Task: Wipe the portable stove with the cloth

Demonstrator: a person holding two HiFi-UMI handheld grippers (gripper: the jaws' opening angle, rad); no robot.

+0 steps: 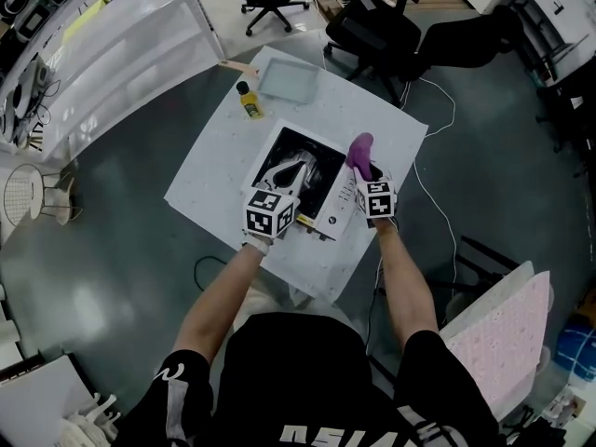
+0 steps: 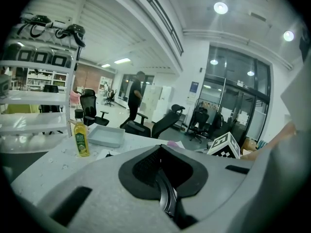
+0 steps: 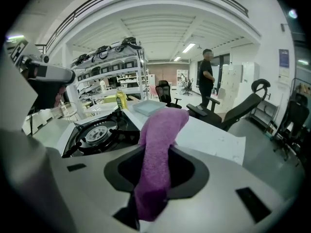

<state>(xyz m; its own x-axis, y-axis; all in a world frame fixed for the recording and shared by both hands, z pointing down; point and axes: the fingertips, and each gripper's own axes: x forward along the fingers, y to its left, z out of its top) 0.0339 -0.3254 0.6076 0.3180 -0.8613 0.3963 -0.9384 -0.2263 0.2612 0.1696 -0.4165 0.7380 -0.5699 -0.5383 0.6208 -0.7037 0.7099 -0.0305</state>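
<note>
- First, the right gripper (image 3: 146, 205) has its jaws clenched on the lower end of the purple cloth (image 3: 158, 144). The cloth rises out of the jaws' dark recess and flops forward at its top.
- In the head view the right gripper (image 1: 368, 177) sits at the right edge of the portable stove (image 1: 312, 180), and the cloth (image 1: 360, 149) stands up just above that edge, not touching the burner.
- The left gripper (image 2: 167, 198) has its jaws drawn together, with nothing between them.
- From above, the left gripper (image 1: 291, 173) reaches over the near left part of the stove, its marker cube just off the stove's near edge.
- The stove (image 3: 99, 132) shows its round burner and black pan supports in the right gripper view, to the left of the hanging cloth.
- The stove lies near the middle of the white counter (image 1: 223, 170), turned at an angle to the person.
- A small yellow bottle (image 1: 249, 101) with a dark cap stands upright beyond the stove's far left corner, apart from it.
- A shallow grey tray (image 1: 289, 79) lies beyond the stove, just past the bottle, near the counter's far corner.
- Black office chairs (image 1: 372, 26) stand on the floor beyond the counter, well apart from the stove.
- A person in dark clothes (image 3: 206, 76) stands further off, on the far side of the stove, near the chairs.
</note>
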